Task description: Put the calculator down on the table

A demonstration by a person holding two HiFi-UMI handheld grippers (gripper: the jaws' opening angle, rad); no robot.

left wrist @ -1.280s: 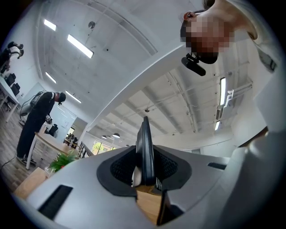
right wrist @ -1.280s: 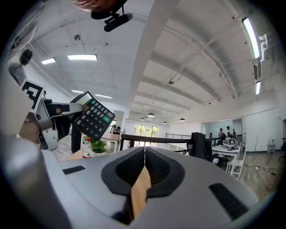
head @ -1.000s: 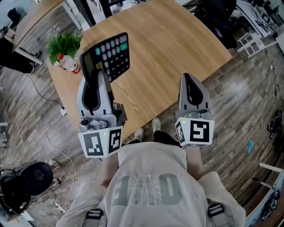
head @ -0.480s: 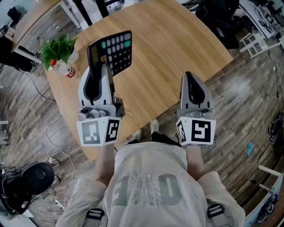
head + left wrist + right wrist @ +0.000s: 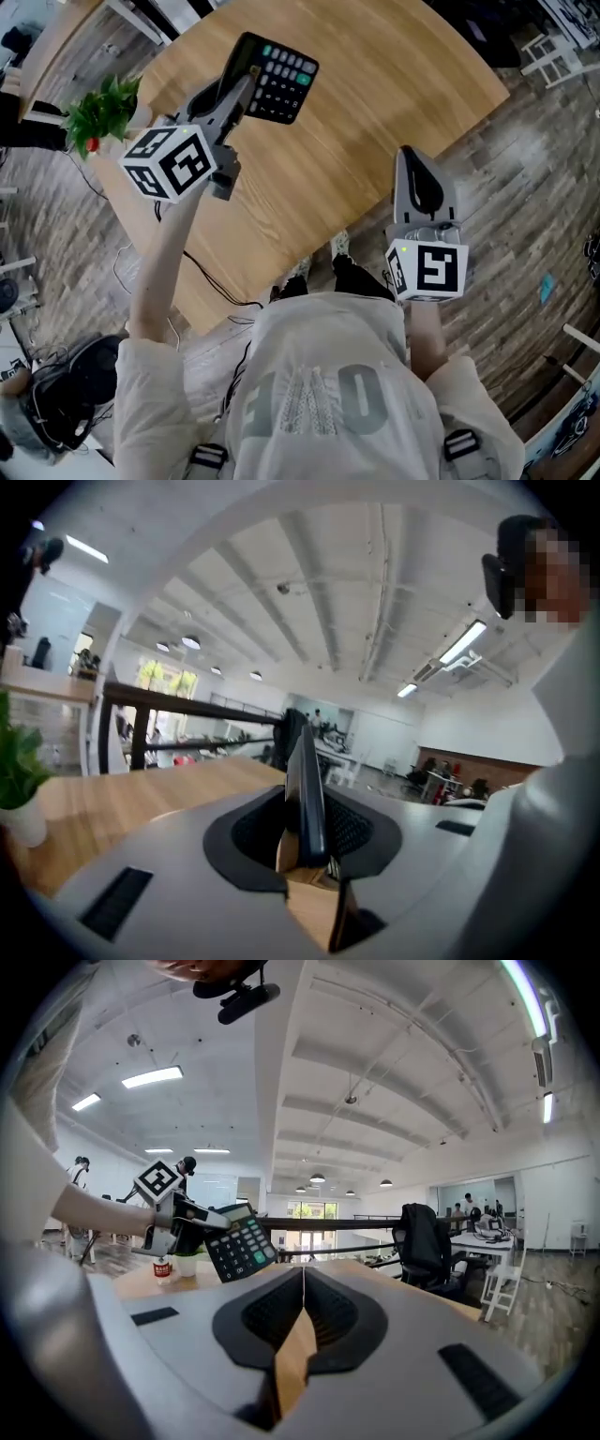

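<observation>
A black calculator [image 5: 279, 79] with grey and green keys hangs over the far part of the round wooden table [image 5: 375, 112]. My left gripper [image 5: 246, 82] is shut on its near end and reaches out from the left. In the left gripper view the calculator [image 5: 306, 780] stands edge-on between the pads of that gripper [image 5: 307, 829]. My right gripper [image 5: 411, 157] hovers at the table's near right edge, shut and empty. From the right gripper view its jaws [image 5: 302, 1312] meet, and the calculator [image 5: 242, 1246] shows at the left, held tilted in the air.
A small potted plant [image 5: 101, 105] and a red-labelled bottle [image 5: 91, 143] stand at the table's left edge. A black office chair [image 5: 427, 1241] is beyond the table. Cables lie on the wooden floor [image 5: 84, 244] at the left.
My left gripper has swung away from the body and out over the table, turning to the right, and carried the calculator farther and lower. The right gripper shifted slightly toward the table edge.
</observation>
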